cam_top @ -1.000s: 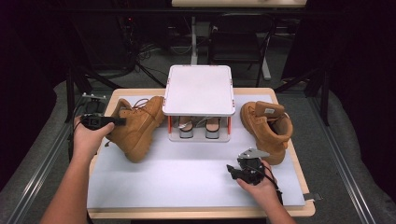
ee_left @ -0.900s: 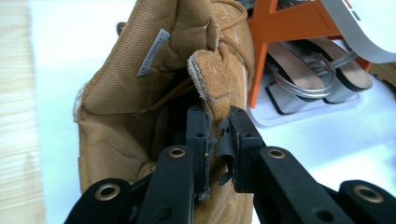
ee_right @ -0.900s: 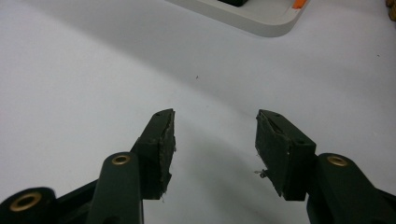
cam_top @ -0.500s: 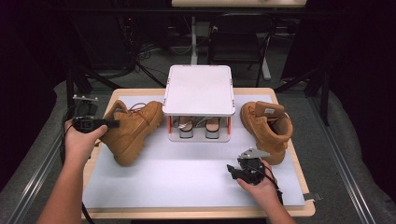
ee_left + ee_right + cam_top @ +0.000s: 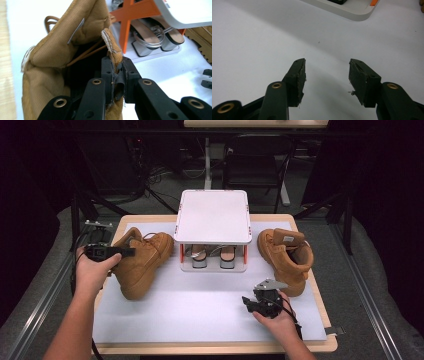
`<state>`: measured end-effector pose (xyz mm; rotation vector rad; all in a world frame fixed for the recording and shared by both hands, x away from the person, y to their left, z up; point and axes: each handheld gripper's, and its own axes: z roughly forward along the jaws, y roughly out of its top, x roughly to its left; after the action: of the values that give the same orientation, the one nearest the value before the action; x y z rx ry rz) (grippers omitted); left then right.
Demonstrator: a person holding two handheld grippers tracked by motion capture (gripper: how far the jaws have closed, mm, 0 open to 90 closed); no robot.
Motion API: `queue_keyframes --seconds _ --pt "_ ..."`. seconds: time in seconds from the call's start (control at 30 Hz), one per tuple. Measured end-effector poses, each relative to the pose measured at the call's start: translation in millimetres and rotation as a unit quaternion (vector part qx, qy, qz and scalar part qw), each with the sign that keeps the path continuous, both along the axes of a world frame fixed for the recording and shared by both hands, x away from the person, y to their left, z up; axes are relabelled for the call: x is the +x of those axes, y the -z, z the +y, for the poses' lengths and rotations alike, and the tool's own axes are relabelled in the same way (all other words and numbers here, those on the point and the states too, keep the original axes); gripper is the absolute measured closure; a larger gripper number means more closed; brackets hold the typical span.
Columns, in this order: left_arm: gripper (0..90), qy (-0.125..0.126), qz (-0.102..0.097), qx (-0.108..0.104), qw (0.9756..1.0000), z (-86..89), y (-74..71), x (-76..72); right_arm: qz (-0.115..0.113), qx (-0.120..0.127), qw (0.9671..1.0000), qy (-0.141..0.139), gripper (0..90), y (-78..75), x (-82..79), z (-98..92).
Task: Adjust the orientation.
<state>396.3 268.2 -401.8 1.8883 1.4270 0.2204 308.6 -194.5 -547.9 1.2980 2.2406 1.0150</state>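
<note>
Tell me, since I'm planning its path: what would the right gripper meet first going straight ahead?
Probably the base of the white rack; the right gripper has bare mat before it, though depth is unclear.

Your left forearm (image 5: 70,325) comes up the lower left of the high view, and your left hand (image 5: 91,270) sits at the mid-left of that frame, wrapped around the left gripper (image 5: 125,252), which points right. In the left gripper view its jaws rise at bottom centre, pressed together on a boot's collar edge (image 5: 113,50). Your right hand (image 5: 278,319) lies low in the high view, right of centre, with the right gripper (image 5: 247,302) pointing toward the left of the frame. In the right gripper view its jaws stand wide apart with nothing between them.
</note>
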Motion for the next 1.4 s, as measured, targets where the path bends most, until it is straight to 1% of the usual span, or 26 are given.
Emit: queue_keyframes --seconds 0.03,0.07,0.13,0.2,0.4,0.47,0.6,0.67,0.7,0.77,0.87,0.9,1.13,1.23,1.37,1.4 --pt "82.2 0.004 0.001 -0.001 1.0 -4.1 0.5 1.1 0.0 0.0 1.0 0.0 47.2 -0.1 0.0 -0.5" --pt "82.1 0.011 0.004 -0.002 0.9999 -7.4 1.2 2.3 -0.004 0.007 1.0 0.005 47.2 0.5 -0.2 -0.4" --pt "82.0 0.018 0.005 -0.005 0.9998 -15.6 3.8 4.3 -0.003 0.01 0.9999 0.006 47.1 -0.1 0.0 -1.6" --pt "81.9 0.025 0.004 -0.002 0.9997 -22.0 4.5 5.9 -0.001 0.004 1.0 0.006 47.2 -0.9 -0.1 -2.7" --pt "81.3 0.042 0.008 -0.002 0.9991 -35.7 7.6 11.4 -0.001 0.003 1.0 0.003 47.2 -1.2 -0.7 -1.5" --pt "81.3 0.047 0.013 -0.003 0.9988 -41.1 10.3 12.3 -0.001 0.005 1.0 0.003 47.2 -1.0 -0.4 -1.5" --pt "81.2 0.047 0.014 -0.009 0.9988 -47.8 13.2 13.1 -0.003 0.006 1.0 0.003 47.2 -0.4 -0.3 -1.5" --pt "81.2 0.049 0.015 -0.005 0.9987 -51.0 13.5 13.5 0.0 0.003 1.0 0.003 47.2 -0.6 -0.4 -1.3" --pt "81.2 0.051 0.016 -0.001 0.9986 -53.3 13.8 13.5 -0.004 0.006 1.0 0.005 47.2 0.3 -0.3 -0.7" --pt "81.2 0.054 0.018 0.002 0.9984 -56.3 14.8 13.6 -0.004 0.005 1.0 0.004 47.2 0.2 -0.4 -0.7" --pt "81.1 0.062 0.021 0.004 0.9979 -62.5 19.3 12.2 -0.001 0.005 1.0 0.004 47.2 -0.7 -0.5 -1.5" --pt "81.1 0.065 0.022 0.007 0.9976 -64.0 20.5 11.5 -0.002 0.005 1.0 0.003 47.2 -0.6 -0.3 -1.7" --pt "80.8 0.072 0.025 0.008 0.9971 -68.7 25.7 9.5 0.0 0.004 1.0 0.004 47.2 -0.6 -0.6 -1.0" --pt "80.5 0.077 0.03 0.006 0.9966 -69.9 28.0 9.6 -0.001 0.013 0.9999 0.003 47.5 -0.2 -0.4 -0.7" --pt "80.2 0.08 0.031 0.01 0.9962 -70.6 28.8 8.4 0.001 0.011 0.9999 0.005 47.5 -0.2 -0.6 -0.4" --pt "80.0 0.081 0.033 0.01 0.9961 -70.8 29.3 7.9 0.001 0.011 0.9999 0.005 47.5 -0.2 -0.6 -0.3"
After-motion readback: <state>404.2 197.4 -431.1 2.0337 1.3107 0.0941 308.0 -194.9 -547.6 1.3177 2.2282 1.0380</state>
